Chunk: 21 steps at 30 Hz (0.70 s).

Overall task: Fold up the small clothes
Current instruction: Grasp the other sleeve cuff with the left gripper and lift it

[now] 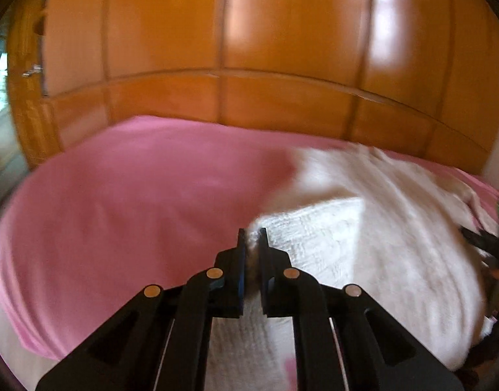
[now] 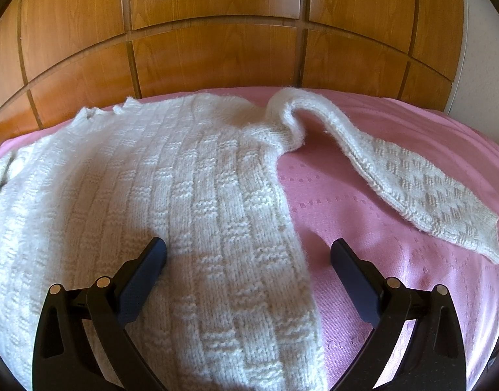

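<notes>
You have one white sweater [image 2: 171, 195] on the pink bed [image 2: 363, 202]. Your left gripper [image 1: 252, 238] pinches its fabric; your right gripper [image 2: 249, 251] is wide open, and only its view shows the one outstretched sleeve [image 2: 396, 176].

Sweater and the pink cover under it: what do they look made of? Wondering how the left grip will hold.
Sweater: looks like a chunky hand-knit, probably wool or acrylic, matte and fuzzy; raised basket-weave blocks and loose fibres show at the sleeve edge. Pink cover: thin woven fabric, smooth with a slight sheen and small woven-in dashes. The left gripper is pinching a sweater edge.
</notes>
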Tool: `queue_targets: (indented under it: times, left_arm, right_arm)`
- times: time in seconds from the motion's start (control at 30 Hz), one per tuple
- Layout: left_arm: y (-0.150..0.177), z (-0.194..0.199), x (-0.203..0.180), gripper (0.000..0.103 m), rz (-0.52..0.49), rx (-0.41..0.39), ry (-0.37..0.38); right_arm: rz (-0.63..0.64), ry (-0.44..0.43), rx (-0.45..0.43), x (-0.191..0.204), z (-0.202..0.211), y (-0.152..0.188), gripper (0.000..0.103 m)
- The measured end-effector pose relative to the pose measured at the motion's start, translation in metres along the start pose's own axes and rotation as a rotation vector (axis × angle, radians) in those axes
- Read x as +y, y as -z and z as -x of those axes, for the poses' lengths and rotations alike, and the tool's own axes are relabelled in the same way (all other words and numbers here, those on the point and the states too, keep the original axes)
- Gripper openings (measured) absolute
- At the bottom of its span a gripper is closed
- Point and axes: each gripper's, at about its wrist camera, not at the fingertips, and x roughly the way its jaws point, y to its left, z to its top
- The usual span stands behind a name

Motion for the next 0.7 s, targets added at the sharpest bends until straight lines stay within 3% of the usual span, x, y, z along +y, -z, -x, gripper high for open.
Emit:
queue_targets:
  times: [0.37,0.47,0.5,0.53,0.6,0.67,0.7]
  left_arm:
    - [-0.053,-0.048,0.125,0.006,0.101,-0.071,-0.309]
    - [-0.063,-0.076,0.152,0.013,0.101,-0.034,-0.393]
    - [-0.061,-0.08,0.163,0.021,0.109,-0.024,-0.425]
    - [-0.061,-0.085,0.17,0.053,0.123,-0.017,-0.463]
    - [-0.056,-0.083,0.183,0.092,0.203,-0.046,-0.532]
    - [-0.044,-0.073,0.198,0.092,0.332,-0.082,-0.457]
    - [-0.035,-0.07,0.205,0.09,0.418,-0.09,-0.365]
  right_arm:
    - [0.0,-0.001,0.0,0.0,0.0,0.0,0.099]
    - [0.002,0.0,0.0,0.0,0.0,0.0,0.099]
    - [0.002,0.001,0.0,0.0,0.0,0.0,0.1]
    - [0.002,0.0,0.0,0.0,0.0,0.0,0.099]
    - [0.002,0.0,-0.001,0.0,0.0,0.0,0.099]
    - [0.003,0.0,0.0,0.0,0.0,0.0,0.099]
    - [0.003,0.0,0.0,0.0,0.0,0.0,0.099]
